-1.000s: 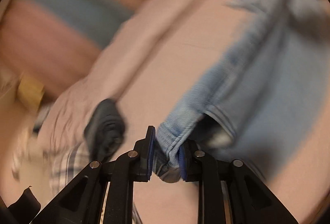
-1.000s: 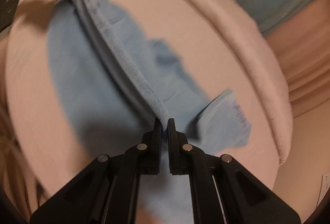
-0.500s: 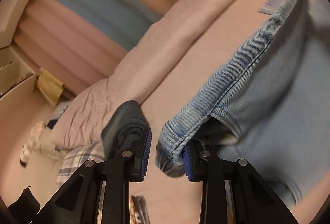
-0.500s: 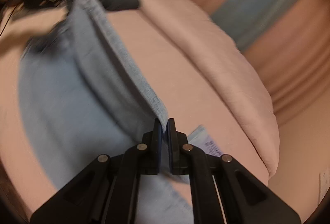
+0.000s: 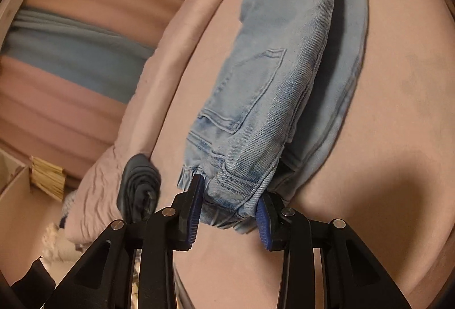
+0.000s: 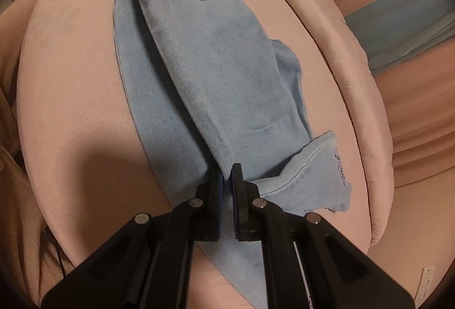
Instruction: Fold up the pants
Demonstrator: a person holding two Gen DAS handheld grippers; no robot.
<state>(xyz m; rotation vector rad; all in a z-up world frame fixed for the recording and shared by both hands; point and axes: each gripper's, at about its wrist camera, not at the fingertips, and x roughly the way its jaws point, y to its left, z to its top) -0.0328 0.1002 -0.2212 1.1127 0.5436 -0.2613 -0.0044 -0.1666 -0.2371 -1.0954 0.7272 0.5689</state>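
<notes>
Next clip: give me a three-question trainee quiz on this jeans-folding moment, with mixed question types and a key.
1. True or false: the right gripper is clamped on a fold of the light blue jeans.
2. Multiple choice: what lies between the left gripper fingers? A) a dark rolled garment B) the jeans' waistband end C) nothing
3. Fill in: the jeans hang over a ____ bed cover.

Key: 1 true; 2 B (jaws opening, fabric between them); 3 pink.

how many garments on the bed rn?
2. Light-blue jeans stretched between both grippers mid-bed; a dark rolled garment by the pink duvet's edge. More may be hidden off-frame.
</notes>
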